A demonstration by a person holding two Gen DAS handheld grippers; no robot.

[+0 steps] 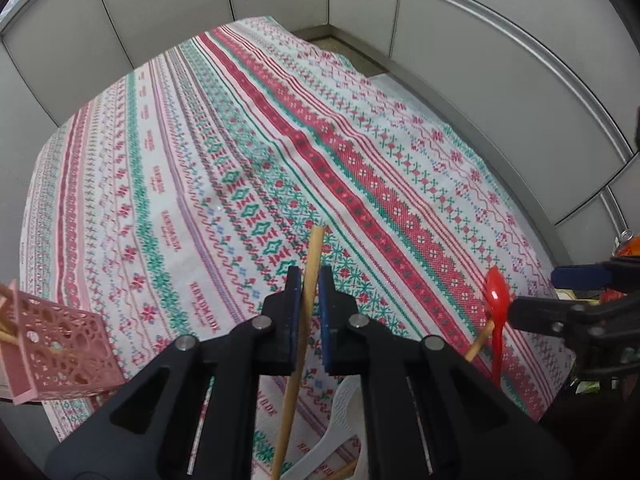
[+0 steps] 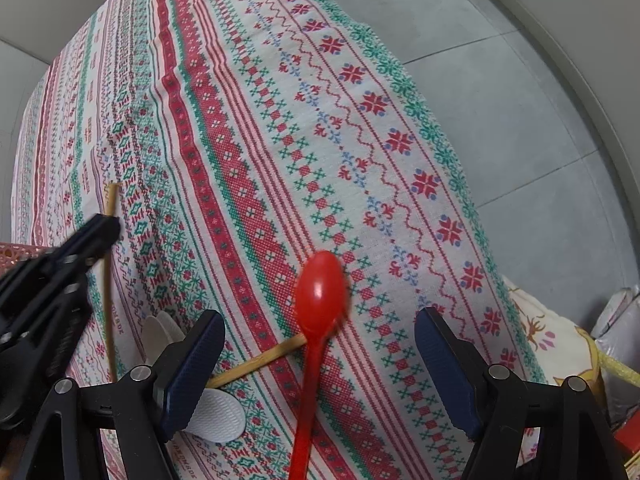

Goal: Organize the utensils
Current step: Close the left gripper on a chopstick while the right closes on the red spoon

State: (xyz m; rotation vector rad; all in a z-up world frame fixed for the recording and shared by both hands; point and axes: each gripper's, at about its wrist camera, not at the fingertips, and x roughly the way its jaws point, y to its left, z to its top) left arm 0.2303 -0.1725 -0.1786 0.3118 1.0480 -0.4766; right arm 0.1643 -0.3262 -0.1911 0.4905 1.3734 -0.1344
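My left gripper (image 1: pixel 310 280) is shut on a wooden chopstick (image 1: pixel 310 264), which sticks up past the blue pads over the patterned tablecloth (image 1: pixel 240 140). From the right wrist view the same gripper (image 2: pixel 108 224) and chopstick (image 2: pixel 107 280) show at the left. My right gripper (image 2: pixel 320 316) is open, its pads wide on either side of a red plastic spoon (image 2: pixel 320 280) without touching it. The spoon lies across a second chopstick (image 2: pixel 260 360). White spoons (image 2: pixel 220 416) lie near the left finger. A pink lattice basket (image 1: pixel 60 344) holding sticks stands at the left.
The table's right edge drops to a grey floor (image 2: pixel 500 80). Grey partition walls (image 1: pixel 480 60) surround the far side. A cream printed cloth (image 2: pixel 540 332) and plastic bags (image 2: pixel 624 320) sit at the lower right. My right gripper (image 1: pixel 532 294) shows at the left wrist view's right edge.
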